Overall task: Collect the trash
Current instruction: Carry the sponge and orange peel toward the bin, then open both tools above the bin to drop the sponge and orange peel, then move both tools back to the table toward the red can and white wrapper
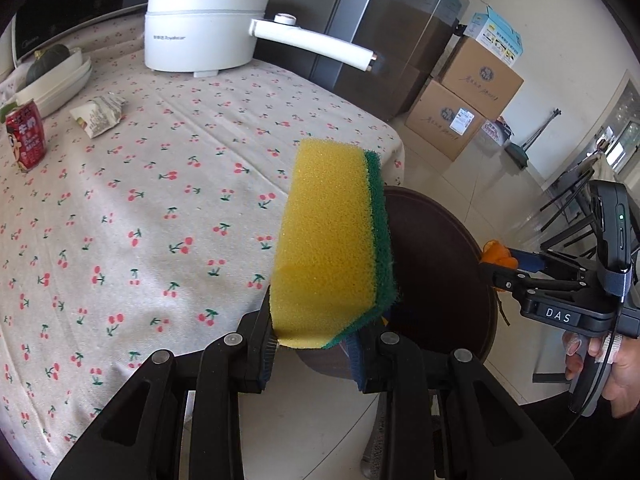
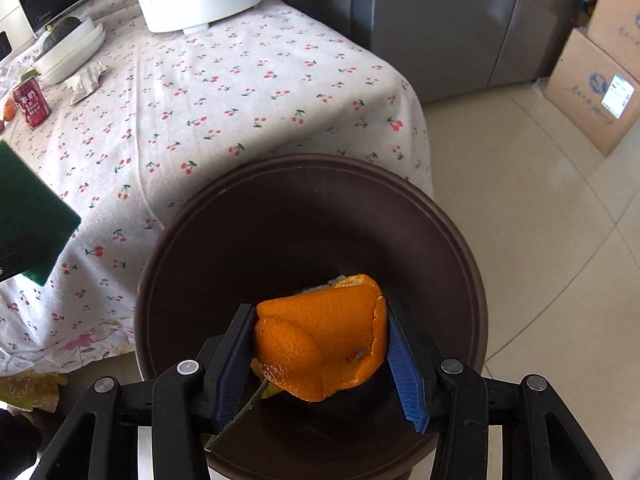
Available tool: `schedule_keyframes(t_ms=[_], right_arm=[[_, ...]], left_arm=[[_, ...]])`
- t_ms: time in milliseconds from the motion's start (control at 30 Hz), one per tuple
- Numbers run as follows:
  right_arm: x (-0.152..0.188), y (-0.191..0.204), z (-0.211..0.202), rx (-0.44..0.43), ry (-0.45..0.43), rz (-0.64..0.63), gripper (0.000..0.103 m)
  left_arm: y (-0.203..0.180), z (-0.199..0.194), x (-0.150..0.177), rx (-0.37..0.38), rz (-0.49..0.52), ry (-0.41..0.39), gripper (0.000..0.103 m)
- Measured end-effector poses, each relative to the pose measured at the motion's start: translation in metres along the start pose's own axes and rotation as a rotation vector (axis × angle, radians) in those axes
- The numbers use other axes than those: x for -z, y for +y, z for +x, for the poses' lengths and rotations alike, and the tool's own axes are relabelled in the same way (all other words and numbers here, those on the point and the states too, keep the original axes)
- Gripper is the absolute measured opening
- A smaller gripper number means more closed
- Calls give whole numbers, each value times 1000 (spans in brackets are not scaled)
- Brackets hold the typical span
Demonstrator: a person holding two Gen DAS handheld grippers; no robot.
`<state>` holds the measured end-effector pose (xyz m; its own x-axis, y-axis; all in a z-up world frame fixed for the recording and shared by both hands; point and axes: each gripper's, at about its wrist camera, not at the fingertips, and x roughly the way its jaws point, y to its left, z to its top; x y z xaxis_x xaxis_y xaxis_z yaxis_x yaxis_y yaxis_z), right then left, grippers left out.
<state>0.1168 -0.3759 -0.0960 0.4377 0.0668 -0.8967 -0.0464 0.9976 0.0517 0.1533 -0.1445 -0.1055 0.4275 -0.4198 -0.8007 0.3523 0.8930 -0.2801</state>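
My left gripper (image 1: 316, 340) is shut on a yellow and green sponge (image 1: 332, 240) and holds it upright above the table's near right corner. My right gripper (image 2: 320, 356) is shut on an orange peel (image 2: 324, 340) and holds it over the open mouth of a dark brown trash bin (image 2: 460, 240) that stands on the floor beside the table. In the left wrist view the right gripper (image 1: 496, 264) and the peel (image 1: 496, 254) show at the bin's (image 1: 440, 260) far rim. A crumpled wrapper (image 1: 100, 114) and a red drink can (image 1: 25, 136) lie on the cherry-print tablecloth (image 1: 140, 220).
A white electric pot (image 1: 204, 24) with a long handle stands at the table's far side. Stacked white dishes with a dark squash (image 1: 56, 76) sit at the far left. A grey fridge (image 2: 440, 20) and cardboard boxes (image 1: 460, 100) stand on the tiled floor.
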Motion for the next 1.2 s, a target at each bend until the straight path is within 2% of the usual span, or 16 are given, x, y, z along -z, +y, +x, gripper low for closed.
schedule_keyframes(t_ms=[367,400,433,500,733,1033,1100,1167,1200], right_arm=[[10,-32,1,31,21,53,56],[10,-33,1,33,22,56,56],[10,-34,1,35,23,58,56],[11,-36,2,35,25,61,56],[10,-34,2,33,23,55,57],[8,-31,1,33,20,56,57],[7,-31,1,37,21,65,61],[6,-31,0,31,14,85,81],[5,-32,-1,24,7,95,83]], left_arm=[[-45,35,1,61,89,42,34],[-46,36,0,66,87,50,42],[-46,38,0,63,78,59,58],[-46,39,0,56,63,59,74],[-36,39,-2,-12,48,65,89],[-13,22,-4,-121,33,38,103],[-6,17,-3,-138,27,35,103],[0,12,-2,-148,20,32,103],[3,9,-1,-153,17,31,103]])
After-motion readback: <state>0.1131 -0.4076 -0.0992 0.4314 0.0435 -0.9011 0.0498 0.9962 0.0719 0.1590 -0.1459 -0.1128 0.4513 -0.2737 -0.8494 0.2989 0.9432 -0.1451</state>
